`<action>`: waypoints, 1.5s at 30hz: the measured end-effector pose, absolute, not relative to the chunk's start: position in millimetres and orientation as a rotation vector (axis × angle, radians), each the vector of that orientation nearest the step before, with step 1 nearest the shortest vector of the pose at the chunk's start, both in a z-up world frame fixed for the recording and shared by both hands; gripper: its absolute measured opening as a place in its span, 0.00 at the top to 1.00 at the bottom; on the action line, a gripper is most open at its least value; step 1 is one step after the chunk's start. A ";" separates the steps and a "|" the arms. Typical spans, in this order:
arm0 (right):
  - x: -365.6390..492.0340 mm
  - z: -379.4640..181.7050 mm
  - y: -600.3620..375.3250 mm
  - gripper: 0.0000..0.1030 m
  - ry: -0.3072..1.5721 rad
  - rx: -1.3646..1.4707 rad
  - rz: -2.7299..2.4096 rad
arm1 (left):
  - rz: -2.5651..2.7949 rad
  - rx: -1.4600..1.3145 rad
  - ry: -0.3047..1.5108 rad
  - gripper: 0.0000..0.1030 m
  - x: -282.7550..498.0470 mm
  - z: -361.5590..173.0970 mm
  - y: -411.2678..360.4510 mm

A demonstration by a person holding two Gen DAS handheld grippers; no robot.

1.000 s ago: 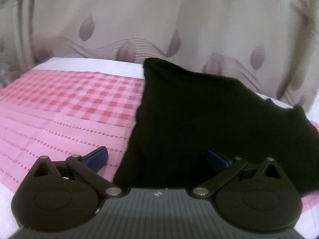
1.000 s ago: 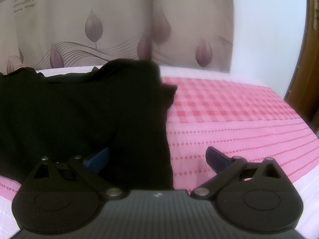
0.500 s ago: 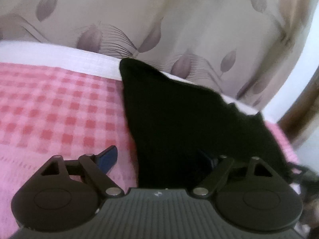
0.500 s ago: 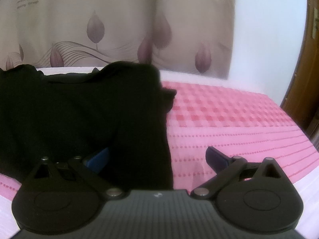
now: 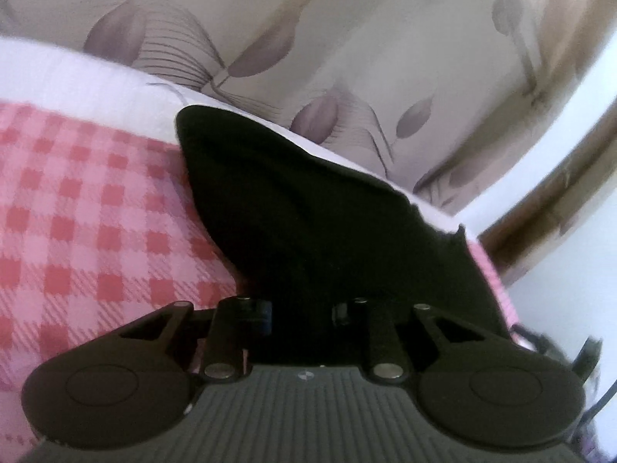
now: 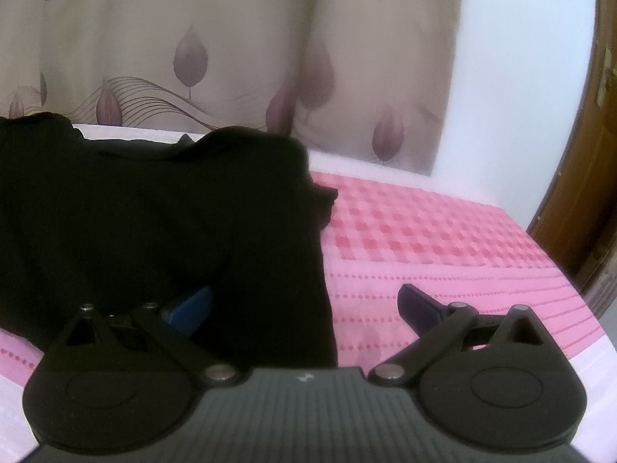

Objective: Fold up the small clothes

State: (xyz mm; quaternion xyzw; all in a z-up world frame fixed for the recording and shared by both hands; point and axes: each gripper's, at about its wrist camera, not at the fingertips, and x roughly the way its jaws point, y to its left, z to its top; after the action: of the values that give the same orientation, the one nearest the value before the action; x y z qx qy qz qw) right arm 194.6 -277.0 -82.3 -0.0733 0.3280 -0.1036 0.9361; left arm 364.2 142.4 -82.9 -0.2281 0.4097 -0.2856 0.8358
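A black garment (image 5: 308,212) lies spread on a pink checked bedsheet (image 5: 77,212). My left gripper (image 5: 300,314) is low at the garment's near edge. Its jaws are closing, black cloth fills the narrow gap between the blue pads (image 5: 264,314), and the cloth bunches up from them. In the right wrist view the same garment (image 6: 154,212) covers the left half of the bed. My right gripper (image 6: 304,297) stands open across its right edge, one finger (image 6: 189,303) over the cloth and the other over the pink bedsheet (image 6: 443,250).
A beige curtain (image 6: 231,58) with purple leaf prints hangs behind the bed. A white wall (image 6: 520,77) and a brown door frame (image 6: 586,154) stand at the right. The bed's white border (image 5: 77,73) runs along the far side.
My left gripper swung right and closer along the garment's left edge, and its fingers came together from wide apart onto the cloth. The right gripper stayed open in place.
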 end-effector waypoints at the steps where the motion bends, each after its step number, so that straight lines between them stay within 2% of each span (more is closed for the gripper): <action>1: 194.6 -82.2 -276.7 0.00 0.669 -0.152 -0.213 | -0.603 -0.502 0.857 0.76 362.9 -83.8 144.8; 18: 193.3 -81.2 -276.4 0.00 0.659 -0.155 -0.210 | -0.492 -0.491 0.837 0.81 354.0 -67.6 128.7; 28: 190.1 -78.9 -278.0 0.00 0.652 -0.122 -0.180 | -0.420 -0.605 0.828 0.83 348.1 -36.9 108.3; 40: 190.3 -77.6 -301.3 0.00 0.670 0.051 -0.103 | -0.432 -0.685 0.874 0.84 333.0 13.5 0.2; 45: 188.4 -76.1 -304.7 0.00 0.660 0.080 -0.079 | -0.410 -0.732 0.906 0.84 333.8 7.9 -58.4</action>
State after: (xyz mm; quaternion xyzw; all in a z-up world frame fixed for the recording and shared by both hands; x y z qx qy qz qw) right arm 188.4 -304.7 -76.1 0.0393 0.3237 -0.0388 0.9445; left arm 333.8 -58.4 7.9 -0.3430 0.4247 -0.1922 0.8155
